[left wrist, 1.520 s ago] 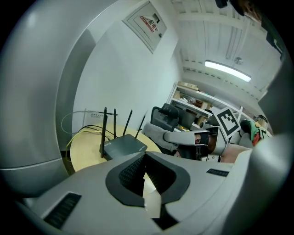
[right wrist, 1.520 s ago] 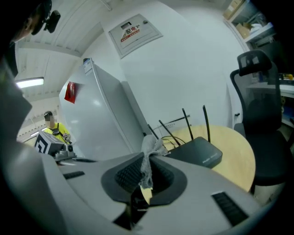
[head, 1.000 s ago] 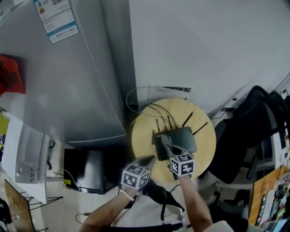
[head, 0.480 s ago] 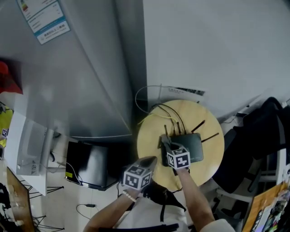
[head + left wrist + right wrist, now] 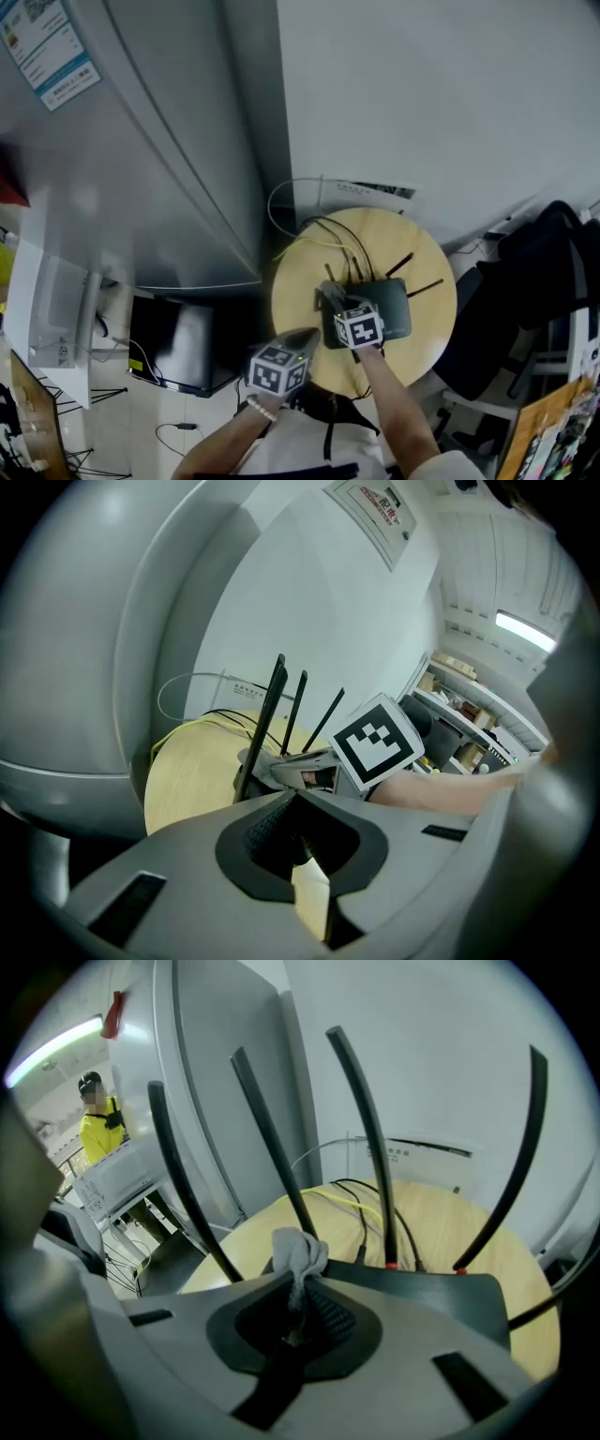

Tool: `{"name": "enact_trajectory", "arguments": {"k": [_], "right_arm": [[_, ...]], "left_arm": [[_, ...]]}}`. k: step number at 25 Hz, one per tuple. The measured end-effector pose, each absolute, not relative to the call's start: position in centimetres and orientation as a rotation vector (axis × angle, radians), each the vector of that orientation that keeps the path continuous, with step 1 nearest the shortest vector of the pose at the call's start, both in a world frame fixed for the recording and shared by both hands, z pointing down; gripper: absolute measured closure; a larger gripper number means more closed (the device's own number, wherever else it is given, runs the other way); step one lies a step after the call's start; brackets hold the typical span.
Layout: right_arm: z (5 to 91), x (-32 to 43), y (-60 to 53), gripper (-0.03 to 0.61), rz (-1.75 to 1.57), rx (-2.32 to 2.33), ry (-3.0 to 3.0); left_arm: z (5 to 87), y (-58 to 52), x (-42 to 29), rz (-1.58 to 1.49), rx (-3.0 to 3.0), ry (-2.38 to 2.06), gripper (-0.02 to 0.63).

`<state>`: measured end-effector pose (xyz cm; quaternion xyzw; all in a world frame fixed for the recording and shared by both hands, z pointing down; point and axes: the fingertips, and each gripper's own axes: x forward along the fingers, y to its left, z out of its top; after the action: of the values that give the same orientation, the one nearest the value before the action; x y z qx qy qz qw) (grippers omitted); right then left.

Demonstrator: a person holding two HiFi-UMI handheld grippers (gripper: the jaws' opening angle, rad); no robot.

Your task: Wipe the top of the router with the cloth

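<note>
A dark router (image 5: pixel 386 305) with several upright antennas (image 5: pixel 361 1129) lies on a round wooden table (image 5: pixel 305 281). My right gripper (image 5: pixel 332 297) is over the router's left part, shut on a small grey cloth (image 5: pixel 298 1252) that bunches out past its jaws onto the router's top (image 5: pixel 441 1296). In the left gripper view the cloth (image 5: pixel 255 759) shows by the antenna bases, beside the right gripper's marker cube (image 5: pixel 375 741). My left gripper (image 5: pixel 302 336) hovers at the table's front left edge, shut with nothing in it (image 5: pixel 295 841).
Black and yellow cables (image 5: pixel 323 230) run from the router's back over the table's far side. A tall grey cabinet (image 5: pixel 141 169) stands left, a white wall (image 5: pixel 441 94) behind, a black chair (image 5: pixel 530 272) right. A person in yellow (image 5: pixel 98 1119) stands far off.
The right gripper has slid the cloth leftward along the router's top, toward its left end. The left gripper has stayed at the table's front edge. The head view has shifted.
</note>
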<state>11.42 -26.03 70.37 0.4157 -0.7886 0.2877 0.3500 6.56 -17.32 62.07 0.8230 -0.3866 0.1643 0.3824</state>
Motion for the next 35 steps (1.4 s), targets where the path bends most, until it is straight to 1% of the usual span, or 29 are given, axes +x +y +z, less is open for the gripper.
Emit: {"name": "enact_trajectory", "arguments": {"k": [7, 12, 22, 31, 35], "right_arm": [[70.5, 16.2, -26.5, 0.546, 0.762, 1.181, -1.987], [70.5, 20.9, -27.1, 0.546, 0.768, 1.277, -1.920], [70.6, 28.4, -28.3, 0.546, 0.699, 1.441, -1.750], [70.5, 32.1, -26.8, 0.546, 0.696, 1.526, -1.672], [70.8, 31.7, -26.3, 0.546, 0.717, 1.511, -1.677]], "left_arm": [[62.3, -17.5, 8.8, 0.448, 2.133, -0.927, 0.615], [62.6, -17.7, 10.7, 0.470, 2.153, -0.874, 0.615], [62.9, -17.6, 11.0, 0.515, 2.157, -0.835, 0.615], [63.1, -17.3, 10.9, 0.530, 2.156, -0.822, 0.617], [63.2, -17.0, 10.8, 0.531, 2.155, -0.824, 0.617]]}}
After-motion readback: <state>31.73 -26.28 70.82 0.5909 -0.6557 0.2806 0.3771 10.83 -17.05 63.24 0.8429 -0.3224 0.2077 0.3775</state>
